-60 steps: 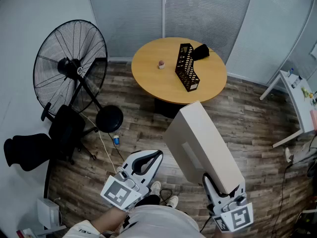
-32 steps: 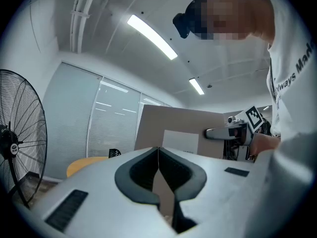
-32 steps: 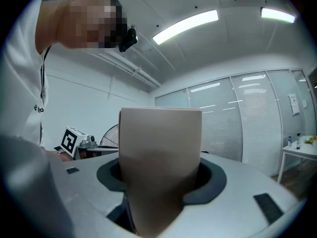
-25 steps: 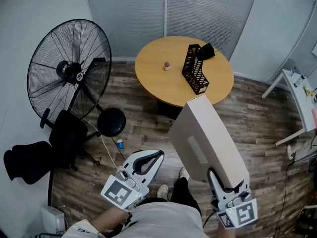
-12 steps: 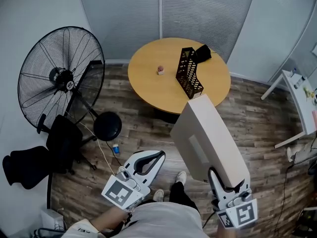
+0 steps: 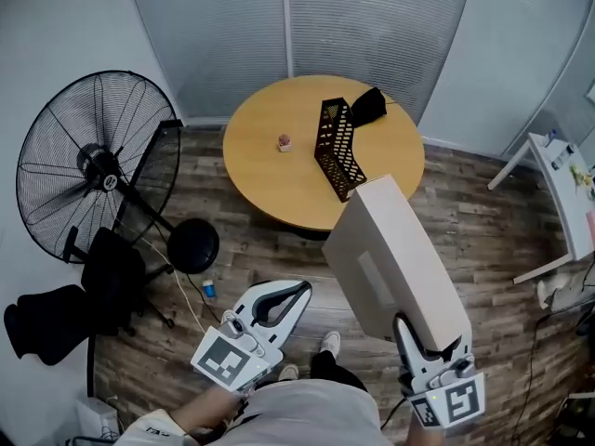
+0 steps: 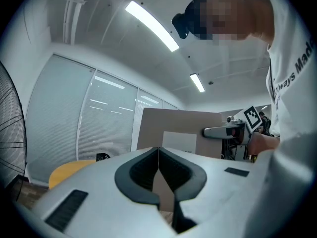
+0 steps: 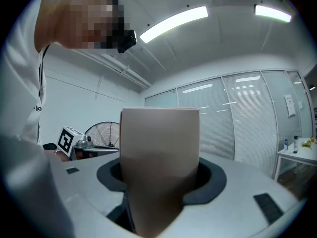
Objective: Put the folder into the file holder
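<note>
With the beige box folder (image 6: 395,258) pinched at its near end by the right tool (image 6: 429,347) and the left tool (image 6: 270,309) pressed together empty, the carry was judged in hand, and the black mesh file holder (image 6: 335,147) on the far round worktop (image 6: 270,179) was yet to be reached.

So the folder (image 6: 395,258) is a chunky beige box-file type with a paler label patch on its side. It's up in the air on the near side of the round wooden table (image 6: 270,170), lying roughly level, far end pointing at the table. Its near end sits clamped in the right gripper (image 6: 426,344). The file holder (image 6: 337,149) is black perforated mesh, standing upright on the table a bit right of centre, empty.
</note>
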Action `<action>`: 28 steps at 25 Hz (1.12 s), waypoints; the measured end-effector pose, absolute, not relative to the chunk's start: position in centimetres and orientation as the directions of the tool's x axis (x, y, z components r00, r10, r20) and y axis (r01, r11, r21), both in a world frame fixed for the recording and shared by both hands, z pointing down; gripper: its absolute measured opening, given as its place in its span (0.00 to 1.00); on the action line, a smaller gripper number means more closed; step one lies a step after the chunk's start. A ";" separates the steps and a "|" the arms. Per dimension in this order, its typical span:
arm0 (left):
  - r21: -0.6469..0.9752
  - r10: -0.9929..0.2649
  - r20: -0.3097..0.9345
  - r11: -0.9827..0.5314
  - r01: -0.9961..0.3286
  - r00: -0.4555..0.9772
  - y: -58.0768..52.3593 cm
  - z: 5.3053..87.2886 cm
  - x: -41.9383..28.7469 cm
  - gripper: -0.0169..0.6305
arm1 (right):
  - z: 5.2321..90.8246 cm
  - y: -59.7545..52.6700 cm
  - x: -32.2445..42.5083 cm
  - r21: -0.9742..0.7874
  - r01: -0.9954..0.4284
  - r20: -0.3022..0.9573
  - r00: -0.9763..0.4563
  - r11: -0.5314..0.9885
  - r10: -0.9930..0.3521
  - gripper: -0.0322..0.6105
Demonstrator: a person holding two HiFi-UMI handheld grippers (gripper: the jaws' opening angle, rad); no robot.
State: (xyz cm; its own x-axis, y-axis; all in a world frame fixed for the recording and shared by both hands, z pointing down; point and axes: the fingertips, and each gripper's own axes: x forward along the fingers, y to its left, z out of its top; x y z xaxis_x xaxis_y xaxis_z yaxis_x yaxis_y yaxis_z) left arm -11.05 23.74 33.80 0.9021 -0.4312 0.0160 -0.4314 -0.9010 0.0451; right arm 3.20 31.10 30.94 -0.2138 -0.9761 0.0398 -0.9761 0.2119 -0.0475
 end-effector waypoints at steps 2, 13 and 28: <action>0.041 -0.430 0.023 -0.901 -0.431 0.902 22.9 33.9 -9.7 0.07 | 30.9 30.2 4.5 -0.048 -0.976 0.038 -0.216 0.214 -0.976 0.50; 0.042 -0.448 -0.007 -0.893 -0.447 0.894 19.1 32.8 -1.6 0.07 | 30.8 26.4 12.9 -0.063 -0.973 0.026 -0.225 0.223 -0.974 0.50; 0.050 -0.486 0.017 -0.872 -0.486 0.874 16.8 33.7 3.8 0.07 | 31.3 23.1 18.3 -0.098 -0.956 0.006 -0.278 0.276 -0.961 0.50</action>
State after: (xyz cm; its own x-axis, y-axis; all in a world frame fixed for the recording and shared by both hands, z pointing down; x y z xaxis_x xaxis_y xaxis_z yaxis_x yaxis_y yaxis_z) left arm 3.78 16.82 33.74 0.8737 -0.4863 0.0166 -0.4864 -0.8723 0.0501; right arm 18.28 23.12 31.29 -0.2778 -0.9606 0.0063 -0.9562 0.2759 -0.0976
